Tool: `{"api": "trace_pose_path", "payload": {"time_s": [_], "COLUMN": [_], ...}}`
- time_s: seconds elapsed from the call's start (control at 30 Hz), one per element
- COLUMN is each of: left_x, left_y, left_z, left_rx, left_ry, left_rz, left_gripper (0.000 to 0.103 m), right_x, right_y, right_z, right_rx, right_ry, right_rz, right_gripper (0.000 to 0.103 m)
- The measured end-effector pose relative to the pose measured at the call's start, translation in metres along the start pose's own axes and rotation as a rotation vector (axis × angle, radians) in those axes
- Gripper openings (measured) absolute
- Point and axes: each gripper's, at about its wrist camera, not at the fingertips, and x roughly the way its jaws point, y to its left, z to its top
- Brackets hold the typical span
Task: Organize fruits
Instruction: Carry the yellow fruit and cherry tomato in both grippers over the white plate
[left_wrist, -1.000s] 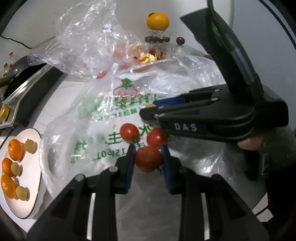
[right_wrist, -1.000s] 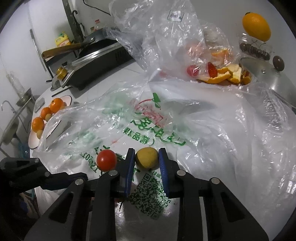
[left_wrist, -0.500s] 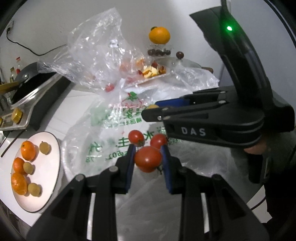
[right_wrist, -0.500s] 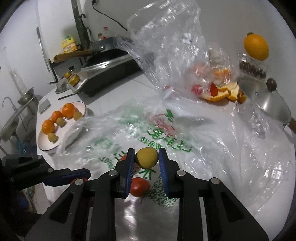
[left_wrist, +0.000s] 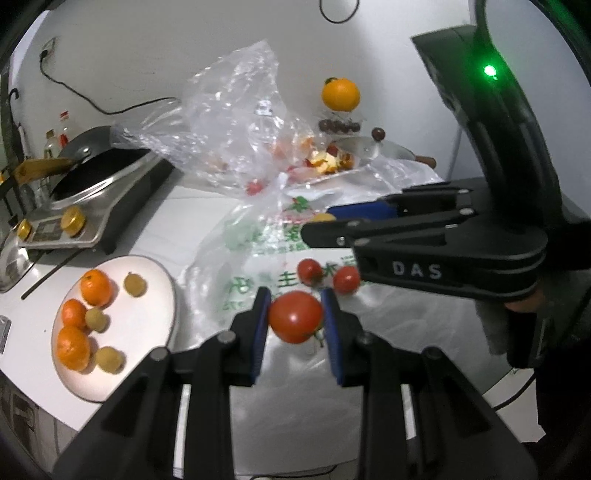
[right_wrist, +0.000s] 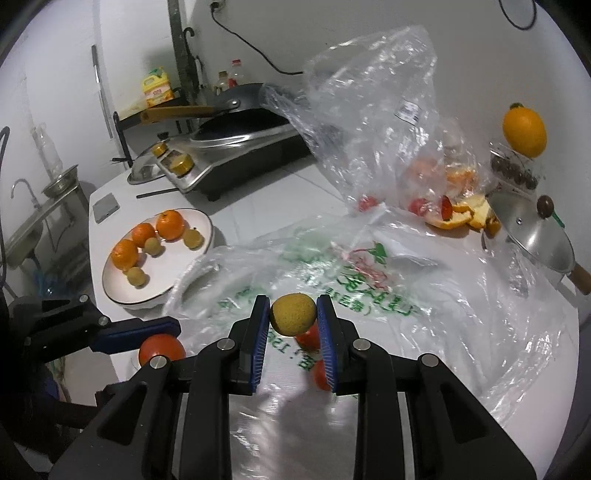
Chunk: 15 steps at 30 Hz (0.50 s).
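Note:
My left gripper (left_wrist: 294, 319) is shut on a red tomato (left_wrist: 295, 316), held above the printed plastic bag (left_wrist: 266, 254). Two smaller tomatoes (left_wrist: 309, 271) lie on that bag just beyond it. My right gripper (right_wrist: 291, 319) is shut on a small yellow-brown round fruit (right_wrist: 293, 314); in the left wrist view it reaches in from the right, with only a sliver of that fruit (left_wrist: 322, 218) showing. The left gripper with its tomato (right_wrist: 161, 349) appears at the lower left of the right wrist view. A white plate (left_wrist: 147, 321) with oranges (left_wrist: 95, 287) and small yellow fruits lies to the left.
A crumpled clear bag (right_wrist: 373, 110) with fruit scraps stands behind. An induction cooker with a pan (left_wrist: 92, 192) sits at the back left. A pot lid (right_wrist: 532, 229), dark grapes and a big orange (right_wrist: 523, 129) are at the right. The counter edge runs below the plate.
Both grippers have lifted with their fruit and drawn back from the bag, so more of the counter shows. The plate has come further into both views. Grips are unchanged.

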Motion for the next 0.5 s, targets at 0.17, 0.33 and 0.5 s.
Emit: {"api": "trace_pose_path", "payload": {"time_s": [0.17, 0.33, 0.5], "left_x": [-0.01, -0.018, -0.023], "left_y": [0.018, 0.04, 0.066], "left_z": [-0.009, -0.018, -0.025], "left_rx": [-0.03, -0.061, -0.093], "left_ry": [-0.009, -0.019, -0.027], "left_rz": [0.023, 0.052, 0.092], "left_gripper": [0.029, 0.029, 0.029], "right_x": [-0.001, 0.004, 0.01], "right_y": [0.016, 0.032, 0.049], "right_z": [0.005, 0.009, 0.014], "right_rx": [-0.018, -0.035, -0.056], "right_ry": [-0.003, 0.004, 0.01], "right_rz": [0.011, 0.019, 0.032], "right_gripper": [0.028, 0.028, 0.028]}}
